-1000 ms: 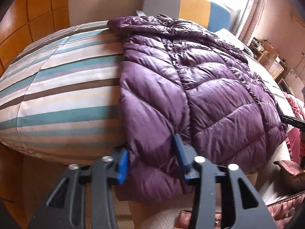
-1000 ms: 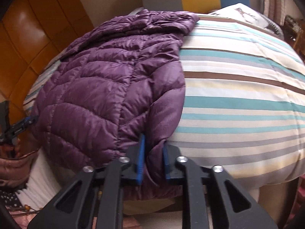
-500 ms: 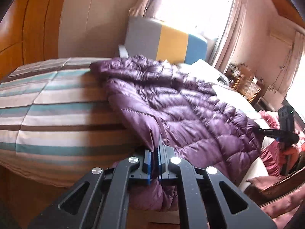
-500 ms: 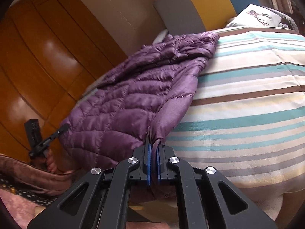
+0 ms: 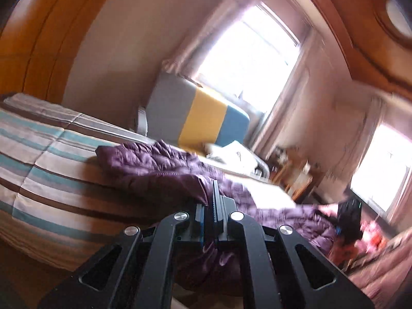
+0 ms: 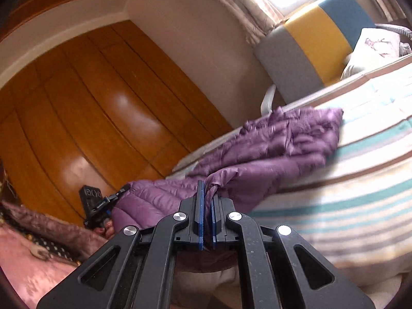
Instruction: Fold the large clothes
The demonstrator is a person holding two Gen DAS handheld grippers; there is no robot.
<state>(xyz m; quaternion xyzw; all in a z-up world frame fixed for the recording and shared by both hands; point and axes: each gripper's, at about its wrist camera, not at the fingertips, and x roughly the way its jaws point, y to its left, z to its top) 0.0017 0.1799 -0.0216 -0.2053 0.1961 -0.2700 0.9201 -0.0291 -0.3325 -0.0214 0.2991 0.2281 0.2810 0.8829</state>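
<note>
A purple quilted down jacket (image 5: 154, 164) lies on the striped bed cover (image 5: 46, 170), its hood end far from me. My left gripper (image 5: 209, 193) is shut on one bottom corner of the jacket and holds it lifted off the bed. In the right wrist view the same jacket (image 6: 278, 141) stretches toward the headboard, and my right gripper (image 6: 207, 193) is shut on the other bottom corner, with fabric bunched between its blue pads. Each view shows the opposite gripper, the right gripper (image 5: 347, 219) and the left gripper (image 6: 96, 206), at the far hem.
A grey, yellow and blue headboard (image 5: 203, 123) stands at the far end, with a white pillow (image 6: 373, 51) beside it. Wooden wardrobe doors (image 6: 90, 108) line one side. Pink and brown bedding (image 6: 38, 252) lies near the bed's foot. Bright windows (image 5: 247, 56) are behind.
Both grippers closed on the jacket's bottom corners, then rose and tilted up, lifting the hem off the bed. The views now look across the room rather than down at the bed.
</note>
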